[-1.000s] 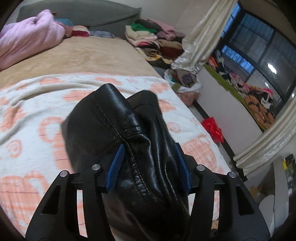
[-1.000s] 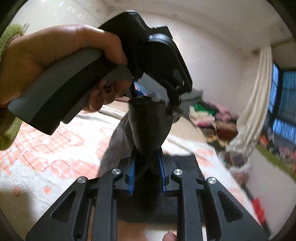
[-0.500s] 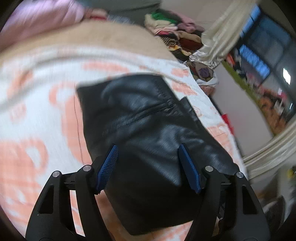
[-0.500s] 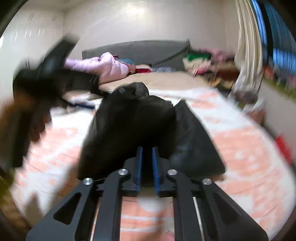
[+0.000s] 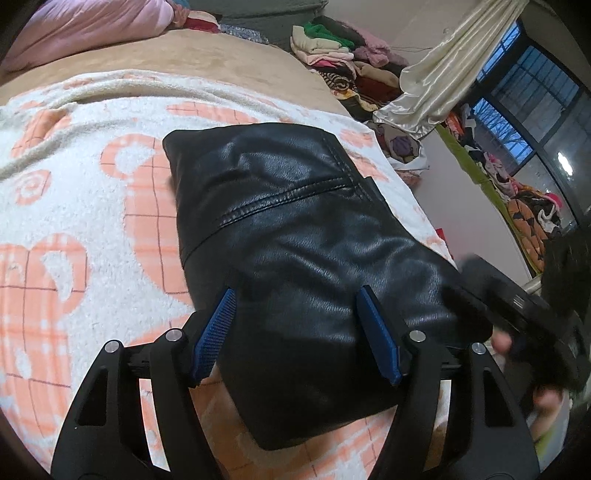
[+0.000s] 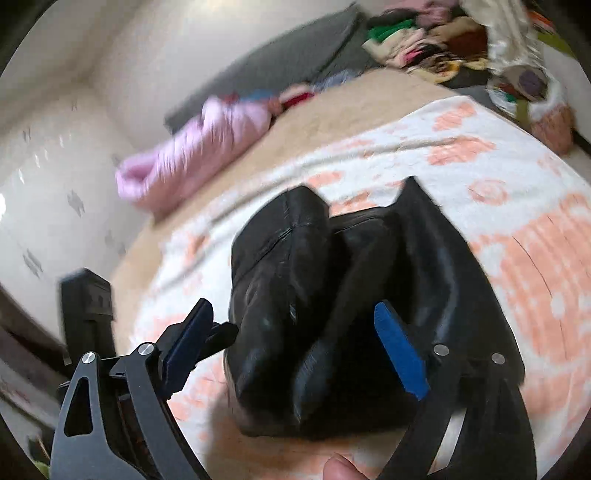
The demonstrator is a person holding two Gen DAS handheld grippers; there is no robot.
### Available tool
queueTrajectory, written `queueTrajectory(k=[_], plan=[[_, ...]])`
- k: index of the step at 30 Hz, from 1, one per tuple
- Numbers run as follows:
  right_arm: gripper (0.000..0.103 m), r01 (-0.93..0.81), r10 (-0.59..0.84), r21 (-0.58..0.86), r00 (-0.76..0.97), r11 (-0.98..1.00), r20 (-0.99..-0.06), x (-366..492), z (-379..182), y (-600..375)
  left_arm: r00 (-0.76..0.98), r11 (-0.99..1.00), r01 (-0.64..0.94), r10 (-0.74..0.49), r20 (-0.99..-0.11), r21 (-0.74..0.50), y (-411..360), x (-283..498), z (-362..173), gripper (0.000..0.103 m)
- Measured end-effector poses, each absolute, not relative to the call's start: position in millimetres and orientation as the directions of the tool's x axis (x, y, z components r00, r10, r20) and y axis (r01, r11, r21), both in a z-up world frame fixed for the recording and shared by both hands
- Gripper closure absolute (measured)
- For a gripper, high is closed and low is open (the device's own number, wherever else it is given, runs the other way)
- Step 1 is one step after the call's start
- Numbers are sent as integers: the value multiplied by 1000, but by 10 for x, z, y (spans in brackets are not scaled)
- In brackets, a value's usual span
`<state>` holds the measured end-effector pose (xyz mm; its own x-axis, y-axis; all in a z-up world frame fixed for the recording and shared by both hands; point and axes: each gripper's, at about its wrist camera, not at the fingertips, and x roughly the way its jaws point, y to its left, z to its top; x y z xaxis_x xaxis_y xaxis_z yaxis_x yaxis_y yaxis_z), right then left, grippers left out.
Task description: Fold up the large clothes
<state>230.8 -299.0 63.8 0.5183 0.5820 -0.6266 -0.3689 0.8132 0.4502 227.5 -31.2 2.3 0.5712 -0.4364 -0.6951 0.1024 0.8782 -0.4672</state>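
Note:
A black leather garment [image 5: 295,251] lies folded on the white and orange blanket [image 5: 74,206] of the bed. My left gripper [image 5: 295,332] is open, its blue pads either side of the garment's near end, holding nothing. In the right wrist view the same garment [image 6: 314,295] lies bunched in thick folds. My right gripper [image 6: 295,350] is open wide above its near edge. The right gripper and the hand on it show blurred at the right edge of the left wrist view [image 5: 535,325].
A pink padded jacket [image 5: 92,33] lies at the head of the bed by a grey headboard [image 6: 280,62]. A pile of clothes [image 5: 332,48] sits at the far right corner. A cream curtain [image 5: 443,70] and window are on the right, with the bed's right edge below them.
Both grippers have let go of the leather garment and opened. The garment has dropped from being held up to lying folded on the blanket. The right gripper has swung down and to the right.

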Motion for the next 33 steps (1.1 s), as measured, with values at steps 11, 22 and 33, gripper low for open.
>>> queueTrajectory(k=[11,22,33], plan=[[81,-605,576,132,635,785,-515,2196,1239,-2668,596,863,44,-427,-681,-503,37,2190,92,41],[81,-379,591,459,607,803,-532,2591,179,-4121,479,802,61,-545,-688,-594,-405,2433,-281,30],[72,-270,539,477,569,836,-622,2609,-131,-4267,441,822,94,-541,-717,-562,-711,2507,-324,22]])
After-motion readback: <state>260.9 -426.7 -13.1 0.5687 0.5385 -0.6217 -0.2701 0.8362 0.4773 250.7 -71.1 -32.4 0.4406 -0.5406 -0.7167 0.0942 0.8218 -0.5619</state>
